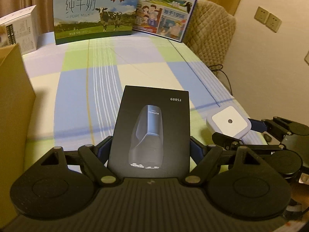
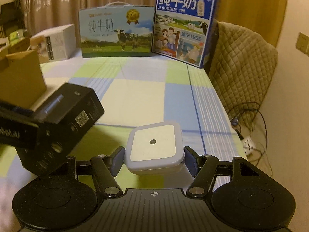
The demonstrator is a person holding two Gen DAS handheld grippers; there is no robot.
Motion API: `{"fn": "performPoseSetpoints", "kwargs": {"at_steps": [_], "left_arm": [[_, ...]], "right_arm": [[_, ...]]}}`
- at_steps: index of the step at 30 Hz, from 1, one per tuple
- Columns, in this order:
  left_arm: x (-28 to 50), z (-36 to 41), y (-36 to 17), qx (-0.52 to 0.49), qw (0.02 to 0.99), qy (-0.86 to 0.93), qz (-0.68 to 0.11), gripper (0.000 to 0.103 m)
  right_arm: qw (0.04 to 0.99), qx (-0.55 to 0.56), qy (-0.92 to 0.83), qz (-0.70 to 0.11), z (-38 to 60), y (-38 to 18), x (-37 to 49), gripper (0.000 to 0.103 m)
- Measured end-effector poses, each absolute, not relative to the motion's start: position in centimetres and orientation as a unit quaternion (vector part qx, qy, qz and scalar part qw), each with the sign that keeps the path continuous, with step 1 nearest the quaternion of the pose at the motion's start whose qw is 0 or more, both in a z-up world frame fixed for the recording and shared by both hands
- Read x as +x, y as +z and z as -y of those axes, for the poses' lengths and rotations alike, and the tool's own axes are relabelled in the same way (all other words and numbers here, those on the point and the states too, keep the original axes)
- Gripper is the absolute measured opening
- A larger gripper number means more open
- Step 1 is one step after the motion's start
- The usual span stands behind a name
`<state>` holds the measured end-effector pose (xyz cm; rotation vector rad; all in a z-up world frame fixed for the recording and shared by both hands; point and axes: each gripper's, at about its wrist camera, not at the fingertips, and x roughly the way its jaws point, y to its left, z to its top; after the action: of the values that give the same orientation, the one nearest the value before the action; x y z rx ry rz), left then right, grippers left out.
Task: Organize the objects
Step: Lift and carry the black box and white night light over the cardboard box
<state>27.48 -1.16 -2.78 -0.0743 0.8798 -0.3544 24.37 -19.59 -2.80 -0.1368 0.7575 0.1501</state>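
A black shaver box marked FS889 is held off the checked cloth by my left gripper, which is shut on its two long sides. In the right wrist view the same black box hangs at the left, tilted. A white square night light with a small round sensor sits between the pads of my right gripper, which is shut on it just above the cloth. From the left wrist view, the night light and right gripper are close to the right of the black box.
An open cardboard box stands at the left edge. Two milk cartons and a white box line the far side. A quilted chair and a power strip with cables are off the right edge.
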Motion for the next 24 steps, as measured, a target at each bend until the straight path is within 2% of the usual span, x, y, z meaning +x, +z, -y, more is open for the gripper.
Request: {"fn": "performPoseSetpoints", "kwargs": {"at_steps": [12, 24], "left_arm": [[16.5, 0.4, -0.8, -0.055, 0.892, -0.140, -0.427, 0.077], [9.9, -0.6, 2.8, -0.059, 0.904, -0.119, -0.406, 0.077]], "right_arm": [[0.930, -0.008, 0.077, -0.358, 19.5, 1.5, 14.2, 0.062], [0.938, 0.014, 0.089, -0.335, 19.0, 4.3, 8.7, 0.062]]}}
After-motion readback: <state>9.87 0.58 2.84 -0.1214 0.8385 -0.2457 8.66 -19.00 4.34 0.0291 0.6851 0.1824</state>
